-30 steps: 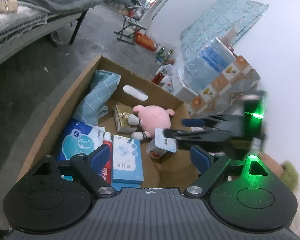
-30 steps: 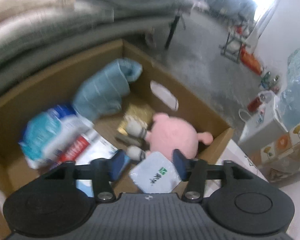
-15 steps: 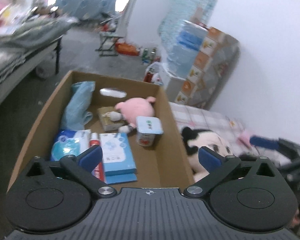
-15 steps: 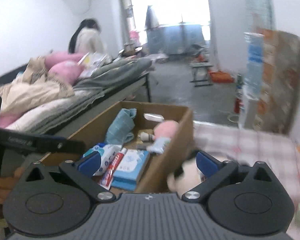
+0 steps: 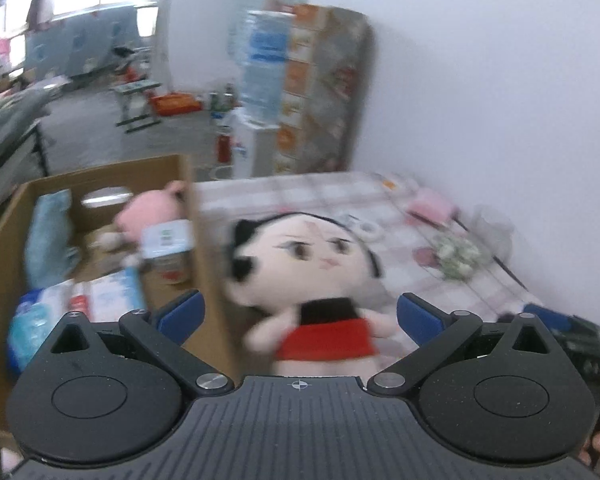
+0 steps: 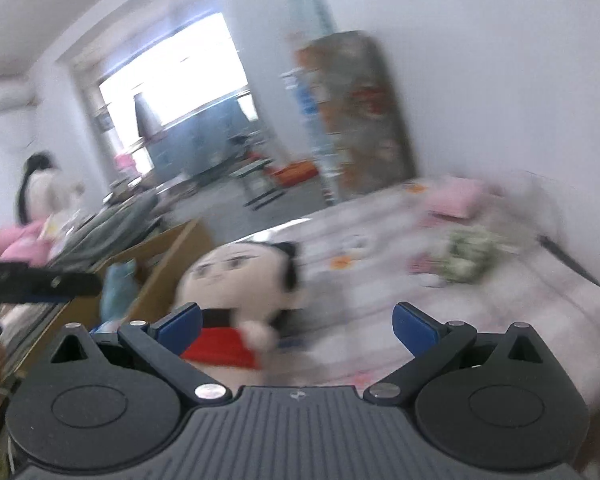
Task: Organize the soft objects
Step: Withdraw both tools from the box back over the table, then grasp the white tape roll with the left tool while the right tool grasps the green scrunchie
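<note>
A plush doll [image 5: 308,276] with black hair, a pale face and a red skirt sits upright on a checked bed sheet [image 5: 380,208], against the right wall of a cardboard box [image 5: 196,240]. My left gripper [image 5: 300,316] is open with the doll between its wide jaws, just ahead. My right gripper [image 6: 296,324] is open and empty; the doll [image 6: 236,280] is ahead of its left finger. A pink plush [image 5: 148,216] lies inside the box. A pink soft item [image 5: 432,204] and a greenish fluffy item [image 5: 456,256] lie further back on the sheet.
The box holds a blue cloth [image 5: 48,236], a cup [image 5: 168,248], tissue packs [image 5: 104,292] and a toothpaste tube. A patterned mattress [image 5: 320,88] and a water bottle pack [image 5: 264,60] lean on the white wall. The left gripper's body [image 6: 40,284] shows in the right view.
Both grippers swung right, away from the box toward the bed. The right gripper left the cup in the box and opened wide. The doll now sits between the left jaws.
</note>
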`<state>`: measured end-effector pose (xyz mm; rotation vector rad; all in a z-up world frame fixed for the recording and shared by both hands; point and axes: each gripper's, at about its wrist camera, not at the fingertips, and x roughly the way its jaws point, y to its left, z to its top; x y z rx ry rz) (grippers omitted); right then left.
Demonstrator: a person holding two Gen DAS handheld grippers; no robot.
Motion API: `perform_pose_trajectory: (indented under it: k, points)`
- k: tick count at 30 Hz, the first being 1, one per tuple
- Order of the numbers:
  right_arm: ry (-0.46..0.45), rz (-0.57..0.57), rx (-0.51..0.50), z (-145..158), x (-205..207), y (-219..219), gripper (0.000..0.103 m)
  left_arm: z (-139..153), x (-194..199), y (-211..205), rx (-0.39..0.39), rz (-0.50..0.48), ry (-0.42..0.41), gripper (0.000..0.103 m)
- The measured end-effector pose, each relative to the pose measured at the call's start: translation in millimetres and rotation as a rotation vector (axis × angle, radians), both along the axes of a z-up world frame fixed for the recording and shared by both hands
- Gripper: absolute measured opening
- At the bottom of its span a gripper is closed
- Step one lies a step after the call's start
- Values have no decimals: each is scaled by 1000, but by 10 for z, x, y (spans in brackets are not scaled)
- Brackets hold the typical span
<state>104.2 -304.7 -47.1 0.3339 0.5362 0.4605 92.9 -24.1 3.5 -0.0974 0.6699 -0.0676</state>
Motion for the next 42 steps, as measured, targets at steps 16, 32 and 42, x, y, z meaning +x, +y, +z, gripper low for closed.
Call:
perform_pose_trajectory:
  k: [16,32,42]
  points:
    - [-1,-190,-21,-488,759,-654,88,-328,1913,-1130,19,-49,162,101]
    - [10,-153,-55,-731,1193,-659,88,-1198,3093,-1154,52,42,416,74]
    - [31,-132,-136,-765,1521,-519,88,-1209,3145,-1150,67,70,377,48]
